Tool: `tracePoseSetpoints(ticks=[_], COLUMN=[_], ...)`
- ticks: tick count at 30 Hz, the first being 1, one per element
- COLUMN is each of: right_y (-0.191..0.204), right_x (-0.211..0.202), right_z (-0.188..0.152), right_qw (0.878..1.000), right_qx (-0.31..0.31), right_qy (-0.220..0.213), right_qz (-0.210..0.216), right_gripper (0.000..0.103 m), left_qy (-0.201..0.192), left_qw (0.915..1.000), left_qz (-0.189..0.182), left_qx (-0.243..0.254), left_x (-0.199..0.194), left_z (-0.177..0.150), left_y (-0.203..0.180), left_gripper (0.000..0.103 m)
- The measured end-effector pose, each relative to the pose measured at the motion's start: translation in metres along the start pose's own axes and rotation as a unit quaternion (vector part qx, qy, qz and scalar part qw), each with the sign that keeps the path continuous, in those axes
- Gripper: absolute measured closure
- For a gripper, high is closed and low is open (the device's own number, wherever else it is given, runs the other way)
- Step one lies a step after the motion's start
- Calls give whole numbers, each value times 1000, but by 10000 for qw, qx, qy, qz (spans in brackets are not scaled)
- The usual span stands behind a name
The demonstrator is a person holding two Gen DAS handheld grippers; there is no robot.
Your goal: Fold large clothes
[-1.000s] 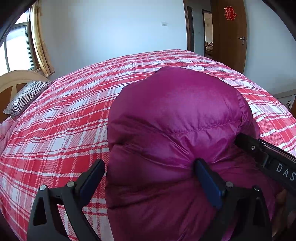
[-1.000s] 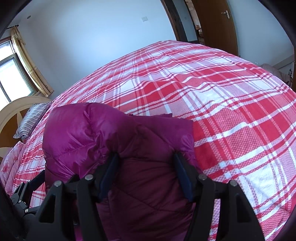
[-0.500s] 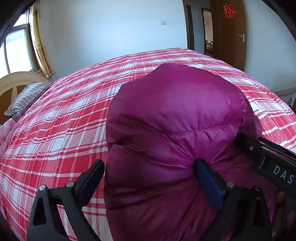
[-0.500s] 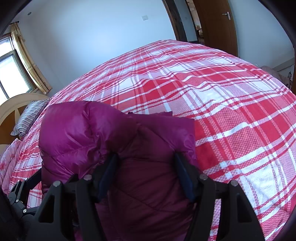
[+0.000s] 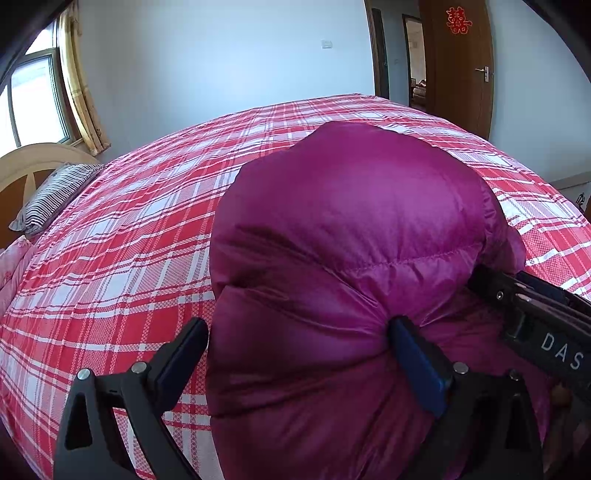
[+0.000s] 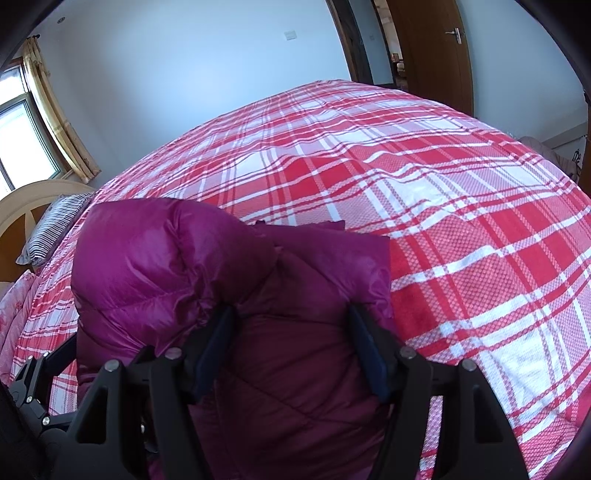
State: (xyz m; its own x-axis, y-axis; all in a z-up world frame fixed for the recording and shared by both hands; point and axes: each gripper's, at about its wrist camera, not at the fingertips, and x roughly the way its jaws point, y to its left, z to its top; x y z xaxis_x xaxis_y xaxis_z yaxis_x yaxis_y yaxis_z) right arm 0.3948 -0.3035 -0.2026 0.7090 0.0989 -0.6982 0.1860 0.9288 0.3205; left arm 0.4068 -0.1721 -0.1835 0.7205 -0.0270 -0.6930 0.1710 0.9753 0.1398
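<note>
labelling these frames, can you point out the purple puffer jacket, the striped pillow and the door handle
purple puffer jacket (image 5: 351,221), left wrist view, top of the puffed bulge
striped pillow (image 5: 55,195), left wrist view, middle of its top face
door handle (image 6: 453,33), right wrist view, the lever

Close wrist views (shared jacket)

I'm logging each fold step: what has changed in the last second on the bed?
Almost nothing. The puffy fold of the purple down jacket swelled slightly towards the left wrist camera. Both hand-held grippers, left and right, stayed put around it on the plaid quilt.
</note>
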Motion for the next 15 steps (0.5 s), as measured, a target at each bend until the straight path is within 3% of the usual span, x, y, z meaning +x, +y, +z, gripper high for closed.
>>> tracePoseSetpoints(ticks=[15], right_y=[2], right_x=[3], right_z=[-1], right_qw=[9999], right_qx=[-87], right_qy=[49], right_qz=[-127], right_gripper=[33], left_qy=[90], left_qw=[10000], left_qz=[-10], left_qx=[2], left_x=[5], left_z=[0], left_y=[0], left_gripper=[2])
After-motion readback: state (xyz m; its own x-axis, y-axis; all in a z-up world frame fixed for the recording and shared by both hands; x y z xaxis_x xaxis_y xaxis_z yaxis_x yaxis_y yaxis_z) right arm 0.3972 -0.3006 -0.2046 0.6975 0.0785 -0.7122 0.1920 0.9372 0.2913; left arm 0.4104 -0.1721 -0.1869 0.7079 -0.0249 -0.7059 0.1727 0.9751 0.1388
